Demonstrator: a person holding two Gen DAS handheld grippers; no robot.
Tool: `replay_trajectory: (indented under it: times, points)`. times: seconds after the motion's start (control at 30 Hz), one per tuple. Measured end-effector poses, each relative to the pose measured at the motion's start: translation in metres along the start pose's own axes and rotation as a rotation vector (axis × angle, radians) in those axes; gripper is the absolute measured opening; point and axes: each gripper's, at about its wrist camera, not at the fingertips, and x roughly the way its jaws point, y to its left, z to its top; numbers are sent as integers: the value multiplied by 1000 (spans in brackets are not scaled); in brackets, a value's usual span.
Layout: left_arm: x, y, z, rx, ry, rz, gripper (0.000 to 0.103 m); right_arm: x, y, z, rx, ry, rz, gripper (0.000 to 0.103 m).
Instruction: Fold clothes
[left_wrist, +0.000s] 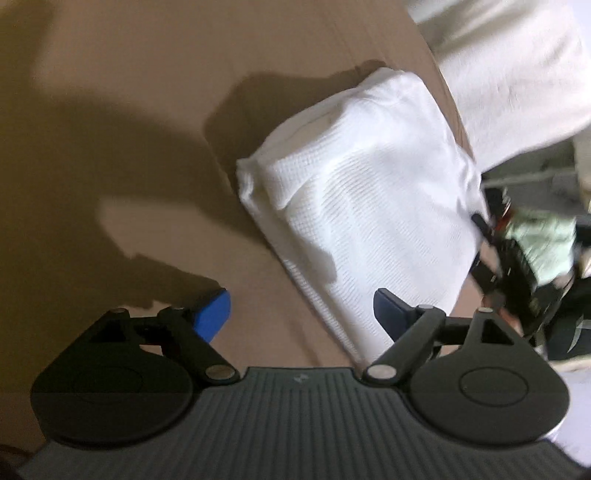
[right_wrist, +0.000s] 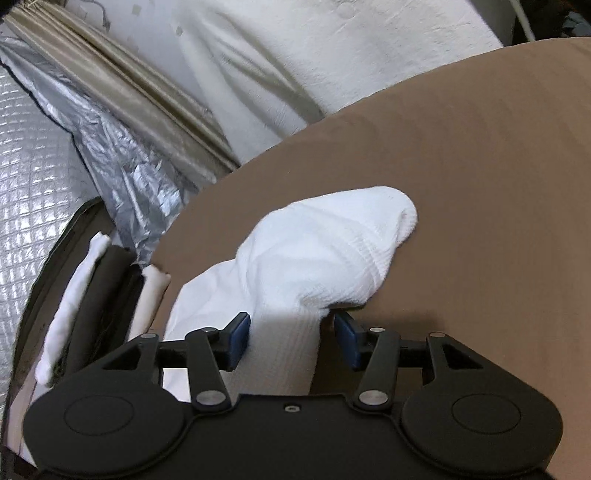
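Observation:
A white waffle-knit garment (left_wrist: 362, 206) lies folded into a thick bundle on the brown table (left_wrist: 129, 110). My left gripper (left_wrist: 301, 314) is open and empty, its blue fingertips just short of the bundle's near edge. In the right wrist view the same white garment (right_wrist: 325, 254) lies bunched on the brown table (right_wrist: 480, 166). My right gripper (right_wrist: 291, 339) is open, its blue pads on either side of the garment's near end, with a small gap on each side. The right gripper also shows blurred at the bundle's right side in the left wrist view (left_wrist: 495, 251).
A white wall or sheet (right_wrist: 332, 55) and a silver foil cover (right_wrist: 110, 155) stand beyond the table's left edge. White padding strips (right_wrist: 74, 284) lie on a dark object at the left. The person's shoe and dark clothing (left_wrist: 569, 332) are at the right.

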Motion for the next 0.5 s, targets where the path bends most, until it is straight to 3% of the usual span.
replay_trajectory:
  times: [0.07, 0.13, 0.2, 0.27, 0.37, 0.43, 0.5]
  points:
    - [6, 2, 1, -39, -33, -24, 88, 6, 0, 7, 32, 42, 42, 66]
    - [10, 1, -2, -47, -86, -18, 93, 20, -11, 10, 147, 167, 170, 76]
    - [14, 0, -4, -50, -139, -11, 98, 26, -19, 11, 250, 194, 238, 76]
    - [17, -2, -6, -53, -193, -4, 99, 31, -20, 13, 269, 199, 227, 76]
    - [31, -32, -2, 139, -267, 144, 97, 37, -20, 16, 211, 195, 167, 76]
    - [40, -53, 0, 278, -314, 250, 89, 44, -23, 17, 188, 176, 98, 76]
    - [50, -72, -1, 418, -366, 356, 54, 52, -26, 17, 169, 158, 62, 76]
